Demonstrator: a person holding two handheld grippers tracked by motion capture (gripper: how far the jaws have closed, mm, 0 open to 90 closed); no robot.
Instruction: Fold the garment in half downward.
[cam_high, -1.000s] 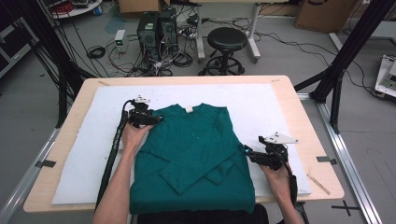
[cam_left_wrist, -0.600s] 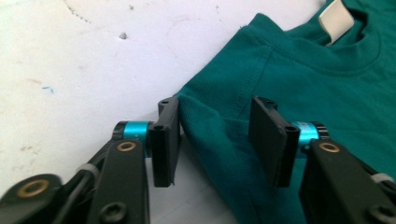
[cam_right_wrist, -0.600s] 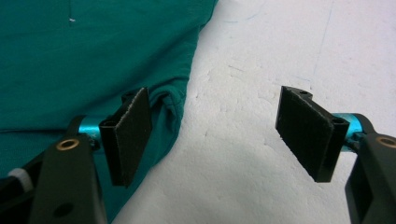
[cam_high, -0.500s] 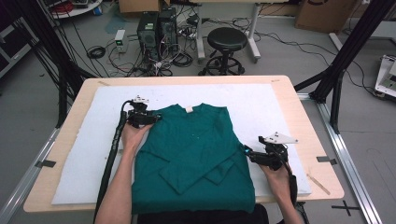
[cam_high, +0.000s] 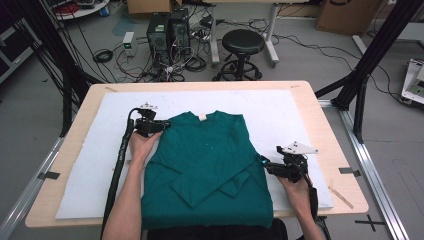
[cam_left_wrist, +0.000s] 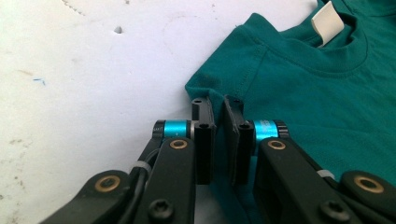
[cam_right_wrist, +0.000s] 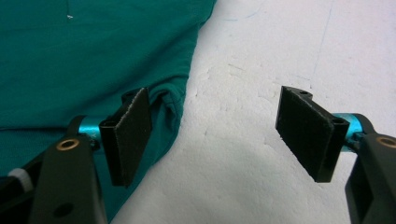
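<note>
Two fingers (cam_left_wrist: 205, 135) pinching shirt (cam_left_wrist: 322, 88) shoulder

The hand-held gripper (cam_left_wrist: 218, 140) apparently pinches the green shirt's (cam_left_wrist: 303, 88) shoulder edge.

shirt (cam_high: 210, 165) hem cut off at bottom edge; tiny label (cam_high: 202, 117) unreadable

Behind the table (cam_high: 320, 115) there's a black stool (cam_high: 243, 42), two computer towers (cam_high: 167, 27) and tangled cables (cam_high: 135, 62) on the floor.
</note>
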